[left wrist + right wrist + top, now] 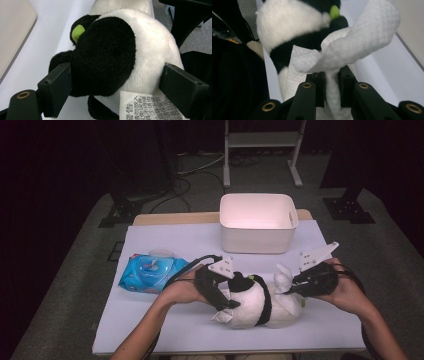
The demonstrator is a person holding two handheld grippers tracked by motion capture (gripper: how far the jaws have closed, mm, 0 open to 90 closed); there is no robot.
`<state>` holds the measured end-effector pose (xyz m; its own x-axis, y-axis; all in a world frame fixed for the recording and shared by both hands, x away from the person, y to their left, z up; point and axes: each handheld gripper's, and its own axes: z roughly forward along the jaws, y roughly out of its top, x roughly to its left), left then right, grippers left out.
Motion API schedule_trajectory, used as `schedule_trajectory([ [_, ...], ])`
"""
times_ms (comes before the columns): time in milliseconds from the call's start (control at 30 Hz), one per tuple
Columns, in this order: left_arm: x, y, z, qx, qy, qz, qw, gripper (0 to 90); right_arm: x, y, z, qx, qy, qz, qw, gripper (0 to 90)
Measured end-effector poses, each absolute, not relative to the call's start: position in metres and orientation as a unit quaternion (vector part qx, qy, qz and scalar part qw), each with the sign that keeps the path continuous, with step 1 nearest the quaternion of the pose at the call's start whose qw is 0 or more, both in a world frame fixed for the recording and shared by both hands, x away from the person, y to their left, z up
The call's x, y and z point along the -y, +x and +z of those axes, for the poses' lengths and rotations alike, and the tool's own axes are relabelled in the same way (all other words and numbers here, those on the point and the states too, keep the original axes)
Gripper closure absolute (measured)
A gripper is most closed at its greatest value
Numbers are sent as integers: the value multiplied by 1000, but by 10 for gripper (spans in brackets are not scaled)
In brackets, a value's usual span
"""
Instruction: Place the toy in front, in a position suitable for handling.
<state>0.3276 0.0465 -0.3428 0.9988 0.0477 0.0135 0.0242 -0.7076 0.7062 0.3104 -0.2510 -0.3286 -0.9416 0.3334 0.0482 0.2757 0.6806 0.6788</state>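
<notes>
High view: left gripper (226, 296) clamps panda toy (252, 302), right gripper (289, 291) pinches wipe (283, 276).

Room was dark, black curtains behind. Grey carpeted floor (75, 285) with black cables (185, 182) trailing across it. White metal-framed stand (262, 142) stood at the back. Pale wooden table (165, 218) carried a white rectangular sheet (165, 330), lit from above.

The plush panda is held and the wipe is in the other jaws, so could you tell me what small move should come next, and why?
Probably stroke the wipe across the plush panda: the left gripper clamps its body, and the right gripper pinches the wipe against it.
</notes>
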Motion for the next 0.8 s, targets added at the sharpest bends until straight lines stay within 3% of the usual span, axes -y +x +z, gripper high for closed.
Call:
schedule_trajectory([
  [300, -40, 328, -342, -19, 923, 18, 385, 137, 220, 317, -333, -930, 134, 342, 26, 783],
  [800, -45, 318, -337, -24, 917, 24, 398, 117, 244, 311, -337, -920, 164, 355, 23, 787],
])
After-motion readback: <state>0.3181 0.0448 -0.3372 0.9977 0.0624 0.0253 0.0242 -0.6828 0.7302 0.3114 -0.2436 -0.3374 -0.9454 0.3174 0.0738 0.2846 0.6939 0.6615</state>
